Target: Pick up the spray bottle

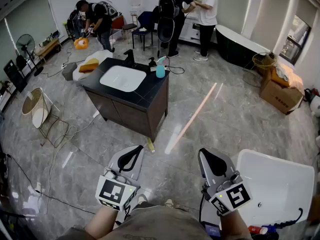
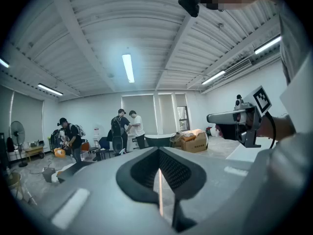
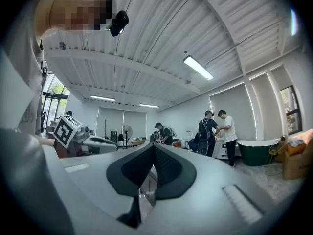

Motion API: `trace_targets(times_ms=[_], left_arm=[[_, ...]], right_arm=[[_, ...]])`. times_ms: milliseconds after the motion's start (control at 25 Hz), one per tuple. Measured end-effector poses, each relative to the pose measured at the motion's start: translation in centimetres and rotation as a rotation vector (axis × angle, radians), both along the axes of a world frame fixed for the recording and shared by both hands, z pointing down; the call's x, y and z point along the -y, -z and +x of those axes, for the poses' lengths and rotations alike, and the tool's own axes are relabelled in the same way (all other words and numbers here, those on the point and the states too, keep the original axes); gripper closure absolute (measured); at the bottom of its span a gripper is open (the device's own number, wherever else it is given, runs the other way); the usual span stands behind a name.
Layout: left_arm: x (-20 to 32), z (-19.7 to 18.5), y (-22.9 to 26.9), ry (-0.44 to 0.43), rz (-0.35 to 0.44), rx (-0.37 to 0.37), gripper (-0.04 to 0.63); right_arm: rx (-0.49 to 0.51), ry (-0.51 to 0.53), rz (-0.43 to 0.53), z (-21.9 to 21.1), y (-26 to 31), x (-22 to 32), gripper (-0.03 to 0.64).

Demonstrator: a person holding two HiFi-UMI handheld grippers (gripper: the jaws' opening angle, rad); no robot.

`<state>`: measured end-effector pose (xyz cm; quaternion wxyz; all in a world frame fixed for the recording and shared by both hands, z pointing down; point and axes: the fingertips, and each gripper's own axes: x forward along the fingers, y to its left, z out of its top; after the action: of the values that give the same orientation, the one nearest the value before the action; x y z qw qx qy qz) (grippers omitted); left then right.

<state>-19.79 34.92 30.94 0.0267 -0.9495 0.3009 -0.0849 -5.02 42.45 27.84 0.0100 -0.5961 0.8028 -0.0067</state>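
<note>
A teal spray bottle (image 1: 160, 69) with a white trigger head stands upright on the far right of a dark vanity top (image 1: 145, 95), beside a white basin (image 1: 122, 78) and a black faucet (image 1: 129, 57). Both grippers are low in the head view, close to my body and well short of the vanity. My left gripper (image 1: 134, 151) (image 2: 159, 166) is shut with nothing in it. My right gripper (image 1: 209, 156) (image 3: 153, 156) is also shut and empty. Both point up and out into the room. The bottle does not show in either gripper view.
A white bathtub (image 1: 280, 184) stands close at my right. Cables (image 1: 60, 134) trail over the marble floor at left, by a wire stand holding a basket (image 1: 35, 106). Farther back are a black tub (image 1: 240, 44), cardboard boxes (image 1: 280, 95) and several people (image 1: 200, 14).
</note>
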Motion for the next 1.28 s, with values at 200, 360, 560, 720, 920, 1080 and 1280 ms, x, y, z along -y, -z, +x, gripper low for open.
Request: trace_targets(times_ms=[200, 360, 560, 720, 920, 1080, 1280], left_arm=[[-0.5, 0.5, -0.6, 0.019, -0.008, 0.003, 0.595], [-0.9, 1.3, -0.1, 0.031, -0.007, 0.002, 0.595], [-1.3, 2.2, -1.0, 0.036, -0.01, 0.011, 0.595], [-1.6, 3.1, -1.2, 0.045, -0.013, 0.002, 0.595], [-2.0, 4.0, -1.4, 0.052, -0.025, 0.004, 0.595], [-2.0, 4.4, -1.6, 0.051, -0.019, 0.022, 0.595], [-0.7, 4.6, -2.6, 0.055, -0.032, 0.037, 0.595]], right_arm=[[-0.012, 0.007, -0.005, 0.8, -0.4, -0.5, 0.588], [-0.019, 0.024, -0.008, 1.2, -0.7, -0.8, 0.588], [-0.002, 0.029, -0.004, 2.4, -1.2, -1.3, 0.588], [0.01, 0.025, 0.008, 3.7, -1.3, -1.8, 0.49], [0.009, 0.022, 0.001, 5.0, -1.3, -2.3, 0.331], [0.019, 0.023, 0.005, 5.7, -1.0, -1.9, 0.328], [0.043, 0.037, -0.013, 6.1, -2.0, -0.5, 0.336]])
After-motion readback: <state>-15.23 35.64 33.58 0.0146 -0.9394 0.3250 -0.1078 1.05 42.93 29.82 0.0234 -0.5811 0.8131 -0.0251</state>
